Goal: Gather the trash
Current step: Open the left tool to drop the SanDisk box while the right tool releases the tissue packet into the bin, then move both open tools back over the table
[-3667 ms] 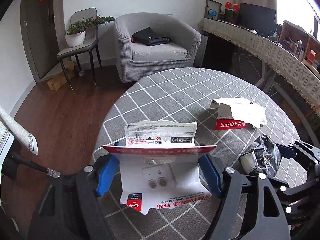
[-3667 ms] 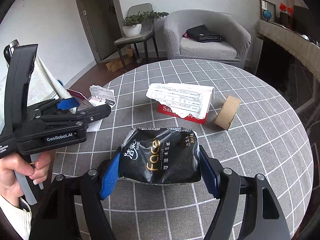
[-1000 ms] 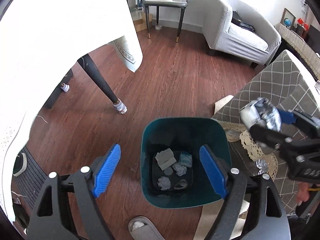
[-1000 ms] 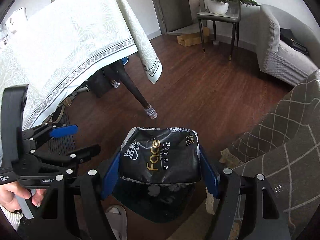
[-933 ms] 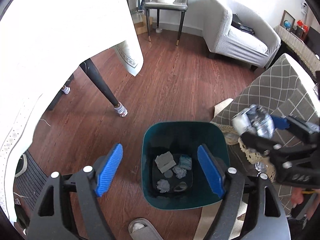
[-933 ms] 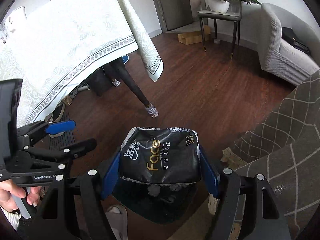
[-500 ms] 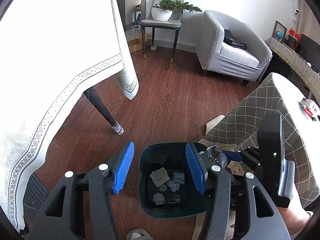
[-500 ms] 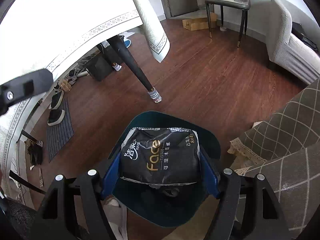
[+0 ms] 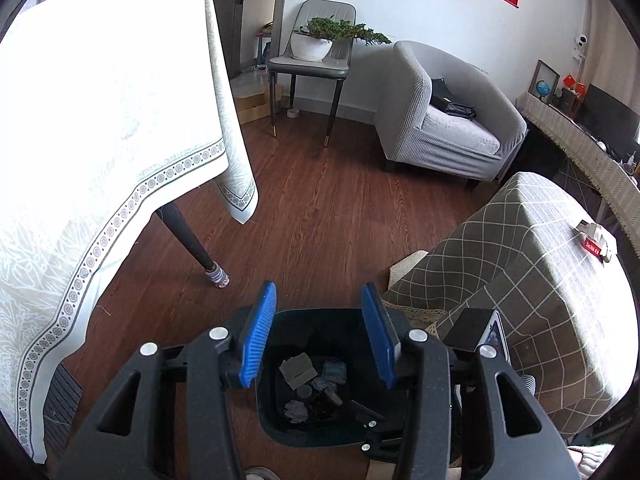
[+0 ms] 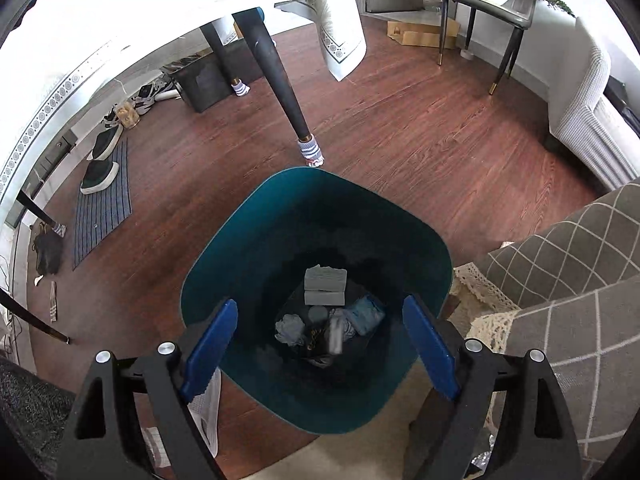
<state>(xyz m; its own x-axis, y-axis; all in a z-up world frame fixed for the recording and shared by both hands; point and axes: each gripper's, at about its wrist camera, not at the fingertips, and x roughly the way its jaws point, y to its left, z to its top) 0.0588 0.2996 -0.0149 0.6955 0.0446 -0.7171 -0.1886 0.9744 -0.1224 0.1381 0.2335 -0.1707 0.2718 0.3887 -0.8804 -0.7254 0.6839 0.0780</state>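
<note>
right gripper (image 10: 320,344) now spread, empty over deep teal plastic bin (image 10: 248,240) | black tissue pack (image 10: 320,340) dropped inside | left gripper (image 9: 320,336) parted, empty | red-white carton (image 9: 594,240) remains on table

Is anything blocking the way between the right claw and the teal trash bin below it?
Nothing visible does. The right claw hangs open and empty directly above the teal bin, whose mouth is uncovered, with trash lying at the bottom.
</note>
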